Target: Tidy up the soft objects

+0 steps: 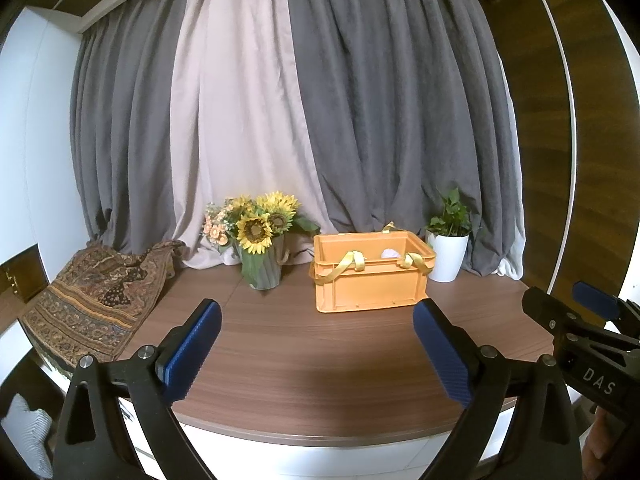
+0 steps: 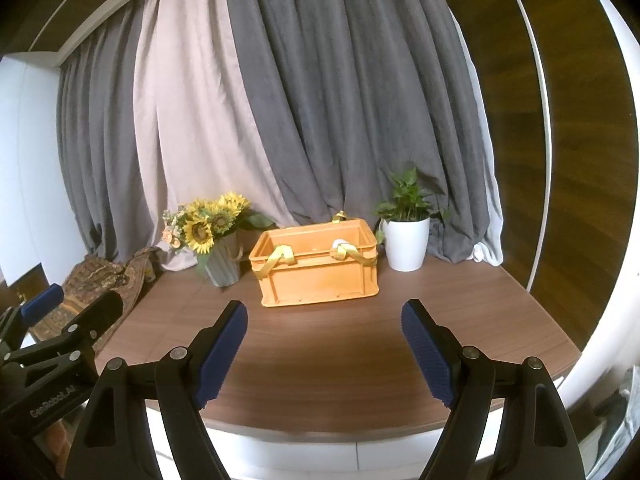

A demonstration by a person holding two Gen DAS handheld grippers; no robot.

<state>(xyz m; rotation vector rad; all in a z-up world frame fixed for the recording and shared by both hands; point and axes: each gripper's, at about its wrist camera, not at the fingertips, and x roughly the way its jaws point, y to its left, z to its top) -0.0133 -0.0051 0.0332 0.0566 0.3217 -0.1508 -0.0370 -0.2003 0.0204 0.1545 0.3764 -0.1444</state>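
Observation:
An orange plastic crate (image 1: 370, 278) (image 2: 318, 266) stands toward the back of the wooden table (image 1: 320, 360) (image 2: 340, 344). Yellow ribbon straps (image 1: 352, 262) (image 2: 282, 258) hang over its rim, and a small white soft object (image 1: 390, 253) (image 2: 340, 243) peeks out inside. A patterned brown cloth (image 1: 96, 304) (image 2: 94, 284) lies at the table's left end. My left gripper (image 1: 316, 350) is open and empty above the table's front, short of the crate. My right gripper (image 2: 324, 354) is open and empty too, beside the left one.
A grey vase of sunflowers (image 1: 262, 248) (image 2: 218, 248) stands left of the crate. A white pot with a green plant (image 1: 446, 248) (image 2: 406, 240) stands right of it. Grey and pale curtains (image 1: 320, 100) hang behind. The table's front edge is curved.

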